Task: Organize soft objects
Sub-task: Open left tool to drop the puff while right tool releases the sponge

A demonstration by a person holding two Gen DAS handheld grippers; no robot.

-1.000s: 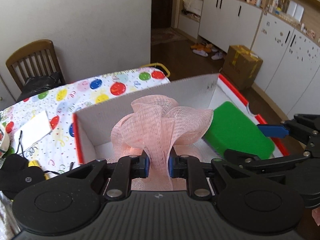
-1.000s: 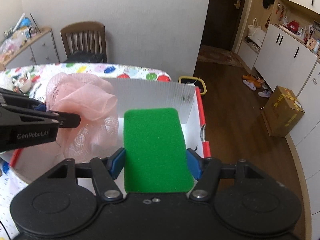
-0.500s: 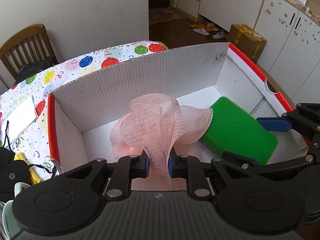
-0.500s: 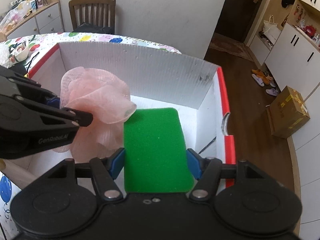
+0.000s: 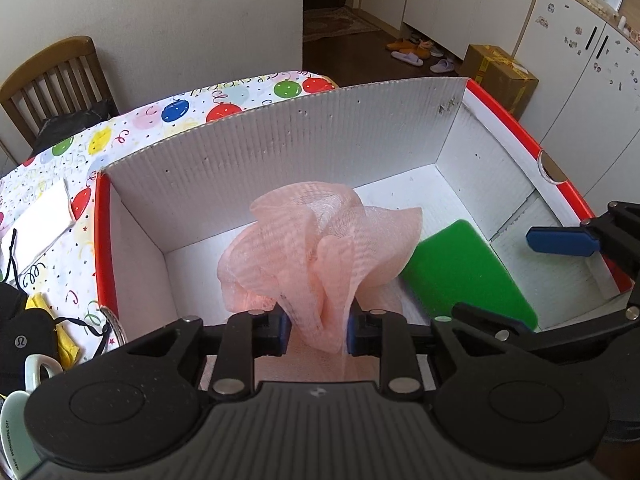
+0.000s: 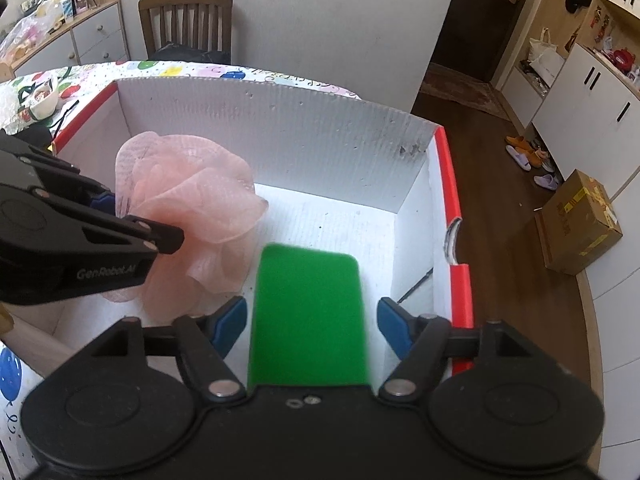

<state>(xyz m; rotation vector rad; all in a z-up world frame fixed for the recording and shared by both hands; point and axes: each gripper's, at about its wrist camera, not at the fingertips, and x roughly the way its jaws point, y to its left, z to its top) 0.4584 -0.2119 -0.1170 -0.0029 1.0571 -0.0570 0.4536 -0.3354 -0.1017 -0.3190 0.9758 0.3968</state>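
Desk: balloon-print cloth (image 5: 224, 98) under a white box (image 5: 280, 152) with red rims; the box fills most of both views.
Pouf: pink mesh pouf (image 5: 320, 256) down inside the box, on its left side as my right camera sees it, standing up from the floor with its ruffles spread.
My left tool: my left tool (image 5: 316, 330) has its jaws opening, the pouf's lower folds between them; the blue pads (image 5: 283, 330) still touch the mesh on both sides.
Sponge: green sponge (image 6: 308, 312) in the box just right of the pouf, its near end hidden under my tool; its edges look blurred.
My right tool: my right tool (image 6: 310, 322) has its jaws opening, the sponge between them; a clear gap shows between each blue pad (image 6: 390, 320) and the sponge's sides.
Pouf and sponge: side by side, the pouf's ruffles overlapping the sponge's corner in the left view.
Desk clutter: a white paper (image 5: 40, 216), a black cap (image 5: 24, 336) and a mug (image 5: 36, 368) left of the box.
Room: wooden chair (image 6: 186, 20) at the wall, a cardboard carton (image 6: 580, 224) and slippers (image 6: 528, 156) on the dark floor, white cupboards (image 5: 568, 64) on the right.
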